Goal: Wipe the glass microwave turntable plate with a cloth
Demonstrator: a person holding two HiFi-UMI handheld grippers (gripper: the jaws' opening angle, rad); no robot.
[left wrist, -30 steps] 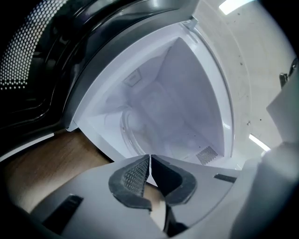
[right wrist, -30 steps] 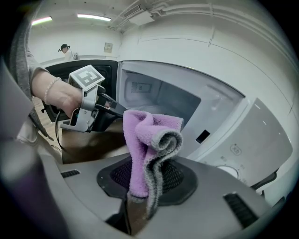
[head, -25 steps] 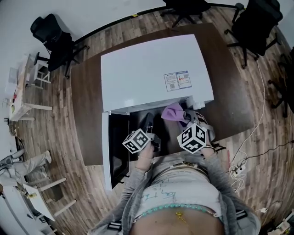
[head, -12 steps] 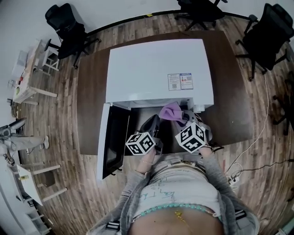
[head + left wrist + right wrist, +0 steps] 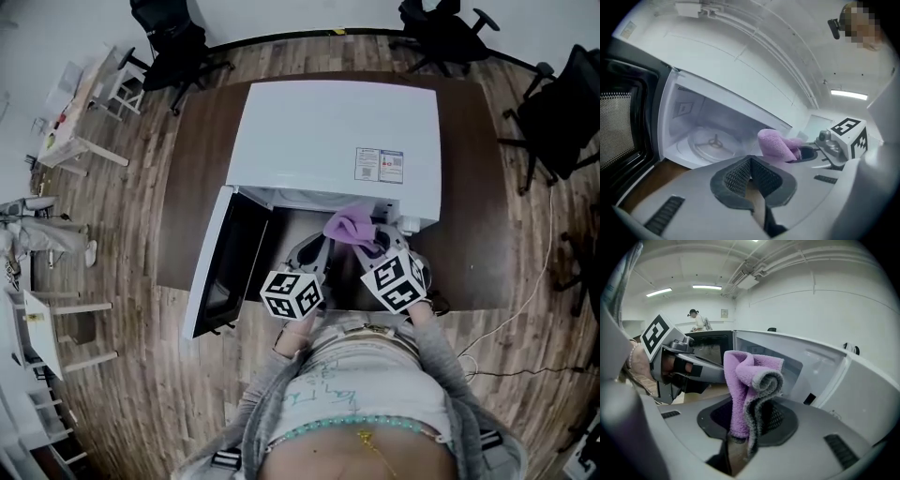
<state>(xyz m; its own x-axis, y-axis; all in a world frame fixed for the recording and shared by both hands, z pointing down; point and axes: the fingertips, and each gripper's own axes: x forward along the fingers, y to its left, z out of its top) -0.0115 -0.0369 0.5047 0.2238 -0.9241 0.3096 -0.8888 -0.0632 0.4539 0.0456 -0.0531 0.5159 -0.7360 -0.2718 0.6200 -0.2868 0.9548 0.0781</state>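
We see the white microwave (image 5: 328, 131) on the dark table (image 5: 202, 187), its front near the table's front edge. Its door (image 5: 225, 267) is swung wide to the left and reaches out past that edge. The glass turntable plate (image 5: 710, 143) lies flat on the floor of the open cavity, face up. Being round, it has no long axis. The cavity's mouth in front of the plate is unobstructed.

Both tools hang before the opening, above the table's front edge. Our left gripper (image 5: 751, 177) has its jaws pressed together with nothing between them, and it points toward the cavity. Our right gripper (image 5: 746, 423) is clamped on the purple cloth (image 5: 745, 376). The cloth's long axis runs out from the jaws, and its free end is curled over toward the right. In the head view the cloth sits at the right part of the mouth, apart from the plate.
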